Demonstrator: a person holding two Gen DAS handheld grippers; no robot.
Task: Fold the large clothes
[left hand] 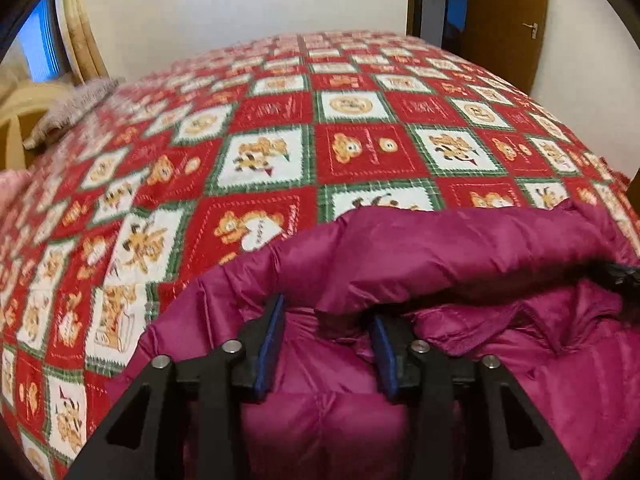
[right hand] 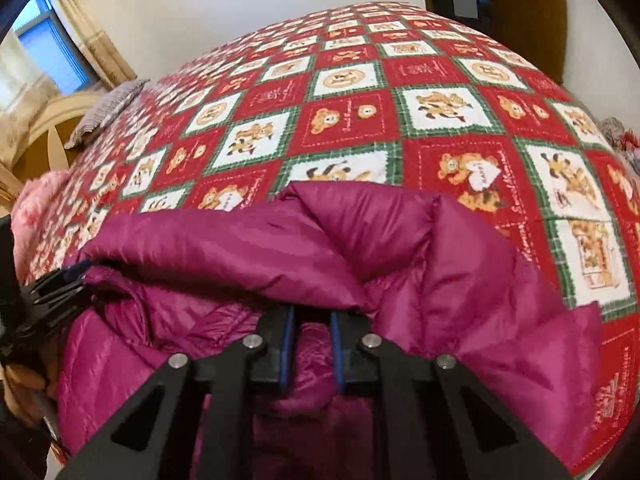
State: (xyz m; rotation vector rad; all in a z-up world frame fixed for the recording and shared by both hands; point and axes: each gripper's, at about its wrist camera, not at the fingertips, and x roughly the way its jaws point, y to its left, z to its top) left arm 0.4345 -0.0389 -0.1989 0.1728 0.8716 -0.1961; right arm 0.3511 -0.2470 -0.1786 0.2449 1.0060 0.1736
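Observation:
A magenta puffer jacket (left hand: 460,248) (right hand: 240,244) lies at the near edge of a bed. Its upper part is rolled over into a thick raised fold that runs between both grippers. My left gripper (left hand: 327,312) has its blue-padded jaws partly apart, closed on a puffy bunch of the fold, whose hem drapes over the fingertips. In the right wrist view it shows as a black gripper (right hand: 68,280) at the fold's left end. My right gripper (right hand: 312,314) is pinched narrowly on jacket fabric under the fold, and shows as a black gripper (left hand: 624,276) at the fold's right end.
The bed is covered by a red, white and green quilt (left hand: 360,152) (right hand: 344,120) with teddy-bear squares, stretching far beyond the jacket. A grey pillow (left hand: 80,100) (right hand: 108,108) and pink cloth (right hand: 36,200) lie at its left side. A brown door (left hand: 508,20) stands behind.

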